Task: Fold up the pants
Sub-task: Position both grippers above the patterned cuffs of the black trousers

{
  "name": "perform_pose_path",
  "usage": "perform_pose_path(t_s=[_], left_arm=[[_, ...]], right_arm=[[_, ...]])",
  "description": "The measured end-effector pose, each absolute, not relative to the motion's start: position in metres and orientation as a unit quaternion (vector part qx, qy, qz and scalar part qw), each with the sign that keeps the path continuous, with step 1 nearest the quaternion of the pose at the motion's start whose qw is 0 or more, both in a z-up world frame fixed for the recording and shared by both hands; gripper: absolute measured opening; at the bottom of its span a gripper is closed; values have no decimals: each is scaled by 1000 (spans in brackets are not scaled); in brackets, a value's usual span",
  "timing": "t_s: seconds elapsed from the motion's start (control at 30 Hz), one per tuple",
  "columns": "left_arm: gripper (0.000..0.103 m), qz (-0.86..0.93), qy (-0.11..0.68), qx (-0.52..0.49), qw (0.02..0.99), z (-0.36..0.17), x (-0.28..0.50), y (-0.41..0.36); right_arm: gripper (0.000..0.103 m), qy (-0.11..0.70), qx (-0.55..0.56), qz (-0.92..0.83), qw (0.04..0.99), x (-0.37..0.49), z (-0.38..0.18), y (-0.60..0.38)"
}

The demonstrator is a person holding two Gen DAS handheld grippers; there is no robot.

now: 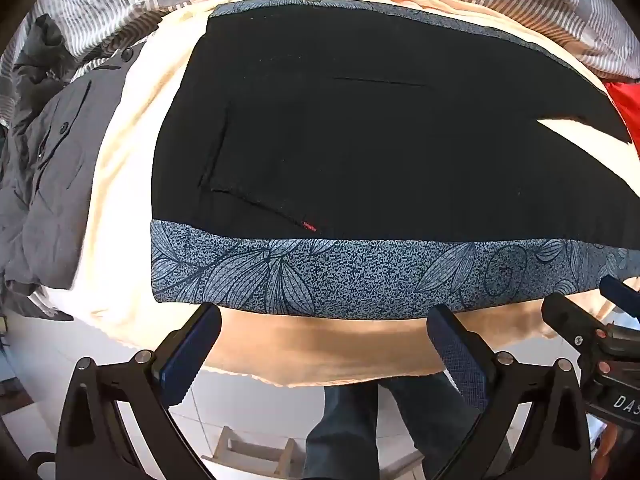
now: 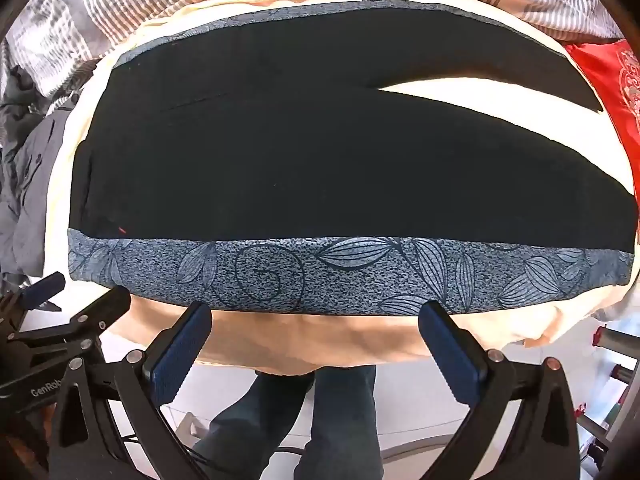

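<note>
In the left wrist view, the black pants with a wide blue-grey floral side stripe [image 1: 360, 140] lie flat and spread out on a cream-coloured blanket [image 1: 120, 208] that covers the bed. The waist end is on the left side of the picture, and the two legs go to the right, where a narrow wedge of blanket shows between them. A small red tag [image 1: 310, 225] sits near the patterned stripe. The left gripper [image 1: 324, 320] hangs over the near edge of the blanket, just in front of the stripe, with its jaws wide apart and nothing between them. A grey buttoned garment [image 1: 52, 168] lies crumpled at the left, and a grey and white striped duvet [image 1: 120, 4] is behind the pants. Part of the right gripper [image 1: 600, 320] shows at the right edge.

In the right wrist view, the same pants [image 2: 320, 152] fill the middle, with the leg ends at the right near a red embroidered cloth [image 2: 608, 80]. The right gripper [image 2: 316, 316] is also just in front of the near stripe, jaws wide and empty. Below, the legs of the person in dark trousers [image 2: 312, 420] stand on a white tiled floor [image 2: 416, 412].
</note>
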State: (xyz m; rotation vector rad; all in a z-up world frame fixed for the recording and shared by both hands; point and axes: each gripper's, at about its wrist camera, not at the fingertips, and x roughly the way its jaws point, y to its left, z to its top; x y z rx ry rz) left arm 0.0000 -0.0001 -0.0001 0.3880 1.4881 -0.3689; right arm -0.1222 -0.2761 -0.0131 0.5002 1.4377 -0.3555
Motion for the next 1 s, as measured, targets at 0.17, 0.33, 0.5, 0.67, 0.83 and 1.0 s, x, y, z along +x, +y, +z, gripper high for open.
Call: perform_pose_path(t_s=[0.17, 0.33, 0.5, 0.67, 0.83, 1.0], left_arm=[[103, -165, 676, 180, 695, 2, 3, -2], [103, -165, 667, 176, 705, -3, 0, 1], [103, -162, 667, 173, 706, -4, 0, 1], [103, -160, 671, 168, 704, -3, 4, 3], [103, -154, 670, 174, 705, -2, 5, 3], [103, -150, 674, 169, 704, -2, 7, 5]], right_arm=[[103, 651, 215, -165, 709, -115, -13, -276], [103, 656, 199, -176, 706, -113, -13, -275], [103, 656, 200, -175, 706, -115, -15, -275], [103, 645, 202, -175, 716, -114, -15, -271], [103, 638, 197, -178, 723, -115, -15, -268], [103, 641, 197, -176, 721, -115, -17, -268]])
